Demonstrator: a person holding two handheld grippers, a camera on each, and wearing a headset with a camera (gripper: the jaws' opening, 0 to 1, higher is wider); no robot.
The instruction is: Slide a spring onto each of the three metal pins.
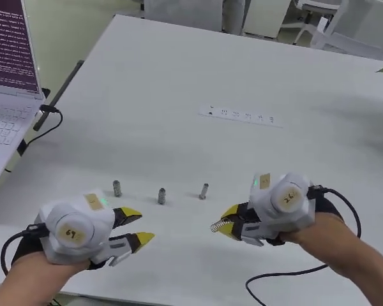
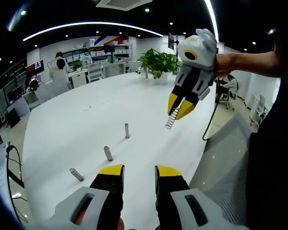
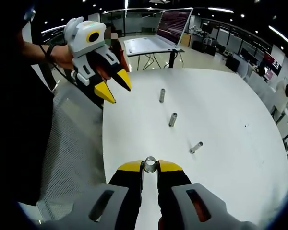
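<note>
Metal spring [image 3: 150, 164] between the right tongs [image 3: 150, 167].

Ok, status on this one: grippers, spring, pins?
Left gripper open, empty. Right gripper shut on spring. Three metal pins in a row on the table ahead. Nothing between spring and pins.

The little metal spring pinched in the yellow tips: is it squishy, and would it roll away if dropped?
Probably squishy: the small coiled wire spring is open loops, so the right gripper could squash it by pinching hard. It likely weighs very little. Being round, it would probably roll on the smooth white table.
</note>
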